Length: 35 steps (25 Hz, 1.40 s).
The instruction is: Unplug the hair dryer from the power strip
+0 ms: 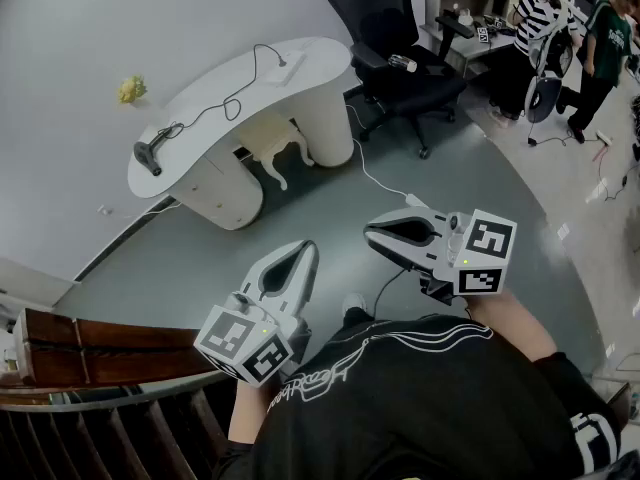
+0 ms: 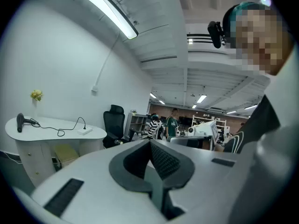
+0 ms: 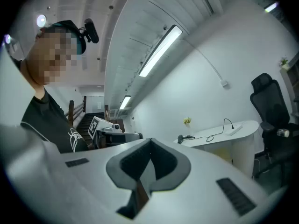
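Note:
A black hair dryer lies at the left end of a white curved desk. Its black cord runs along the top to a white power strip near the desk's right end, where it is plugged in. Both grippers hang well short of the desk, close to the person's chest. My left gripper is shut and holds nothing. My right gripper is shut and empty too. The left gripper view has the hair dryer and power strip far off at the left. In the right gripper view the hair dryer and power strip are small and distant.
A black office chair stands right of the desk. A white cable trails over the grey floor from the desk. A yellow flower sits by the wall. A wooden stair railing is at lower left. People stand at the back right.

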Motion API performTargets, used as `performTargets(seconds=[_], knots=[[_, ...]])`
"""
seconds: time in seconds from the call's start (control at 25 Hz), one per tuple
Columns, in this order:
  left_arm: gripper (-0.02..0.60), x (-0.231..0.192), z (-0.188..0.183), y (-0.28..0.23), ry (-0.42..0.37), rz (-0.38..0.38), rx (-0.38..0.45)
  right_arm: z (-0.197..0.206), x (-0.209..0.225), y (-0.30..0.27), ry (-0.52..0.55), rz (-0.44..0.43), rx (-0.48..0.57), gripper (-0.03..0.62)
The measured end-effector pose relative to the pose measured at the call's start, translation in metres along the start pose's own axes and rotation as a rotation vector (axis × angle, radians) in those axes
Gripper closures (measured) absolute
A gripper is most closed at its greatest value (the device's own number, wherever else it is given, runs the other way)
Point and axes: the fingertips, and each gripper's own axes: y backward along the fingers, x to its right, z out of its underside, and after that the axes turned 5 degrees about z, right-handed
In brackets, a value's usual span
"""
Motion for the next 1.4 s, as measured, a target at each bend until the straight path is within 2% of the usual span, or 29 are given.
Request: performTargets(seconds=[0.24,0.6,0.88,1.2,1.4], knots=[[0.578,0.005,-0.01,0.003,-0.003,0.001,0.011,-0.007,-0.007,0.0,0.01,-0.006,-0.005,0.597],[0.578,0.019,-0.018,0.006,-0.051,0.01,0.015,-0.01,-0.017,0.0,0.01,-0.021,-0.039,0.597],[0.578,0.014,-0.012,0.006,-0.037,0.001,0.045,-0.006,-0.01,0.001,0.02,-0.012,-0.023,0.597],[0.578,-0.024,-0.006,-0.004,-0.031,0.008,0.048,-0.006,0.025,-0.022,-0.035,0.013,0.021,0.595],[0.578,-0.066,-0.008,-0.022,-0.011,0.012,0.041,-0.004,0.059,-0.049,-0.051,0.007,0.015,0.595]])
